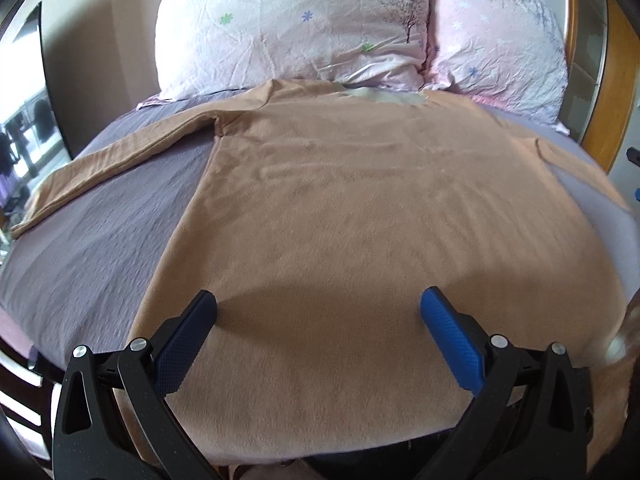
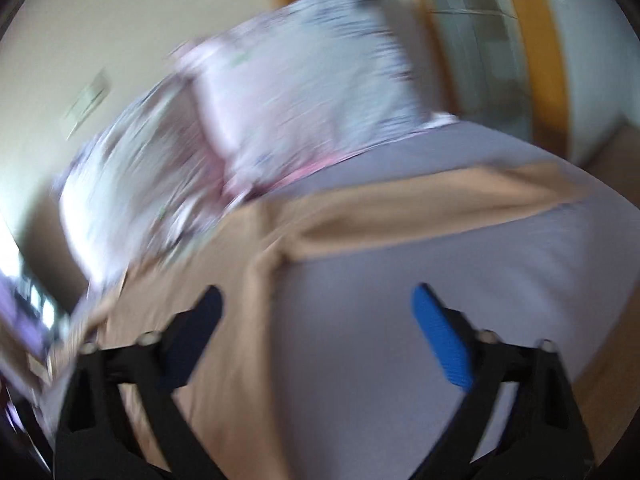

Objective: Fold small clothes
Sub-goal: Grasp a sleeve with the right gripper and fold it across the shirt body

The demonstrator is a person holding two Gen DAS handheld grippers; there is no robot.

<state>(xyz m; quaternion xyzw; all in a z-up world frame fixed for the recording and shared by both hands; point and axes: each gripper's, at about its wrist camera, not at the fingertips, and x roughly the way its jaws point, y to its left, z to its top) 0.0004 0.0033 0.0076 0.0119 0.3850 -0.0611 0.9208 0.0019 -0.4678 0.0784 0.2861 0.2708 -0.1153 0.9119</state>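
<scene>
**Two grippers held spread over tan shirt on bed**

Both claws are seen gaping, nothing pinched: the left gripper [image 1: 318,306] above the hem of the tan shirt [image 1: 360,200], the right gripper [image 2: 316,304] over its right edge. Beyond the shirt, laid flat on the purple sheet [image 1: 100,240], two floral pillows [image 1: 288,28] are propped.

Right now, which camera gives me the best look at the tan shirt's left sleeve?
The left wrist view: it shows the left sleeve sharply, stretched out flat across the purple sheet. The blurred right wrist view shows only the shirt's other sleeve and side edge.
</scene>
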